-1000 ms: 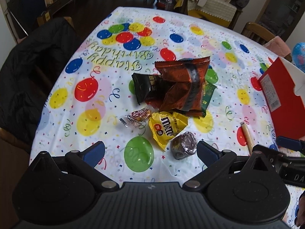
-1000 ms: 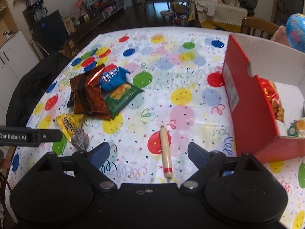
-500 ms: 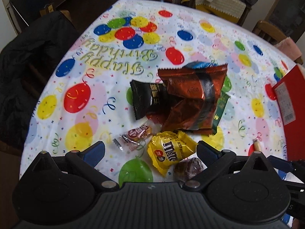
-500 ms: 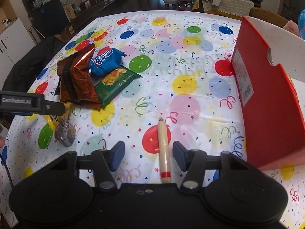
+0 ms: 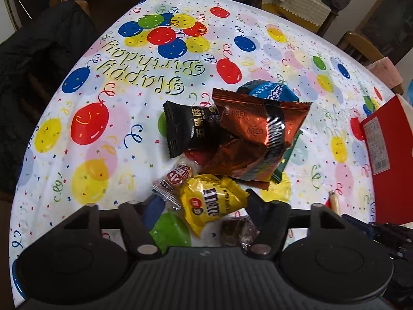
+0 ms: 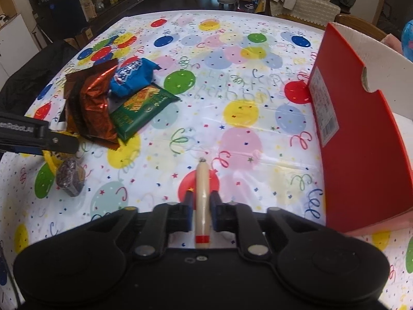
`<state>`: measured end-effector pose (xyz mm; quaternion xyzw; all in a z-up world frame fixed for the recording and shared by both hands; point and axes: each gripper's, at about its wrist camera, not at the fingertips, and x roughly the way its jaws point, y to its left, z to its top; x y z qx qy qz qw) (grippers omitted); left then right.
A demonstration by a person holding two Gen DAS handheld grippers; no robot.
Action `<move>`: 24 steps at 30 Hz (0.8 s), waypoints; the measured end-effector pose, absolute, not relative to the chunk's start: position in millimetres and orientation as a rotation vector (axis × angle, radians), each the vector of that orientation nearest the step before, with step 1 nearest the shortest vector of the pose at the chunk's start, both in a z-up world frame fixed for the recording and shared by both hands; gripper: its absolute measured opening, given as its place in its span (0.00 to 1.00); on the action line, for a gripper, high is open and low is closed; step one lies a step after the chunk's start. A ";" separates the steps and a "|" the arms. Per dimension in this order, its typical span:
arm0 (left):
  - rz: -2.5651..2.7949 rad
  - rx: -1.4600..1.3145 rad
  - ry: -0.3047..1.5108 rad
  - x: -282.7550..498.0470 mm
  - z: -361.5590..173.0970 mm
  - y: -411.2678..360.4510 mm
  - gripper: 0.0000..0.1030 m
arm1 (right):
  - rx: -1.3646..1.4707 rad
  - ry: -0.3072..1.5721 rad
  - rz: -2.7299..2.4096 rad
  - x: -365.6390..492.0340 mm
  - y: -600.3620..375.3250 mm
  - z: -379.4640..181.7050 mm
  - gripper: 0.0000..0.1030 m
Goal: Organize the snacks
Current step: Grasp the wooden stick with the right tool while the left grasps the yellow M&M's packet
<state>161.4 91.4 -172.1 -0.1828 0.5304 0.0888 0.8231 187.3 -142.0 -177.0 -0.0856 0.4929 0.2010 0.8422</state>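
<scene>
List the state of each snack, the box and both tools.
Right tool: shut on sausage stick.
Sausage stick: gripped, lying lengthwise.
Left tool: open, straddling M&M's bag.
M&M's bag: flat, sealed.
Oreo packs: piled, sealed.
Green cracker pack: flat, partly under the pile.
Red box: open-topped, upright.

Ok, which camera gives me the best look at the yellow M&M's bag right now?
The left wrist view. The M&M's bag lies face-up between the open jaws of the left hand-held gripper, logo readable. In the right wrist view only a yellow sliver shows, mostly hidden behind the left hand-held gripper's arm and the dark wrapped snack.
</scene>
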 end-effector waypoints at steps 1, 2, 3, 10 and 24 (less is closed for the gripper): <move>0.185 -0.393 1.129 161.0 -171.6 91.5 0.57 | -0.170 1.044 0.422 187.8 -143.2 -176.8 0.09; 0.181 -0.396 1.129 160.5 -171.1 91.4 0.54 | -0.165 1.044 0.418 188.1 -144.0 -176.7 0.09; 0.176 -0.398 1.129 160.3 -170.5 91.2 0.50 | -0.165 1.044 0.417 188.0 -144.2 -176.6 0.09; 0.174 -0.398 1.125 154.2 -165.7 91.6 0.41 | -0.140 1.036 0.405 182.3 -147.3 -169.0 0.09; 0.123 -0.402 1.098 119.7 -148.7 96.5 0.25 | -0.076 1.005 0.400 147.8 -151.0 -144.2 0.09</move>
